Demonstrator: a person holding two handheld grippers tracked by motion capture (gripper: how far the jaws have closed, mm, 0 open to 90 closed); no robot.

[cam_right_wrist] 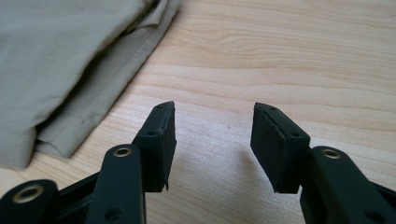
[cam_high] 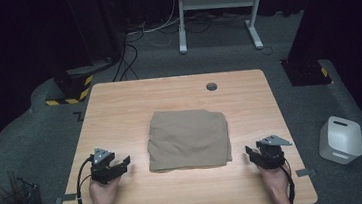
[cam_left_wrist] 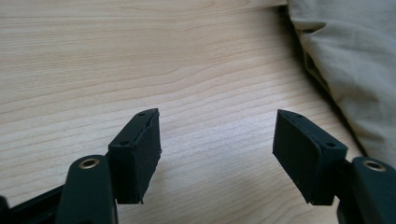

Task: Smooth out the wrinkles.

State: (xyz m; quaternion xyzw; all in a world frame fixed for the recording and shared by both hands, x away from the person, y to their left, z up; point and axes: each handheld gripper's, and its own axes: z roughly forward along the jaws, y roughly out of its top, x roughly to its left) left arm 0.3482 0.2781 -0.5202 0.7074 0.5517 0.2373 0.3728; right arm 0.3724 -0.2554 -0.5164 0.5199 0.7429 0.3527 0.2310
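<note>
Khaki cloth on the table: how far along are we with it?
The khaki cloth lies folded into a rough square mid-table. Nothing is in hand: the left tongs and right tongs sit open either side, apart from it. Any further fold or move is not yet begun.

A light wooden table [cam_high: 119, 103] with rounded corners is set on grey carpet [cam_high: 32, 141]; a round cable grommet [cam_high: 211, 86] is seen toward its 1 o'clock edge. Dark curtains are hung along the far side, and the surroundings are left dim. At 12 o'clock a white metal desk frame [cam_high: 219, 0] is placed, with cables [cam_high: 129, 56] trailed across the floor beside it. A black-and-yellow striped base [cam_high: 70, 90] is noted at 10 o'clock, a wire mesh basket [cam_high: 15, 203] at 8 o'clock, a white box-shaped container [cam_high: 341, 139] at 3 o'clock.
</note>
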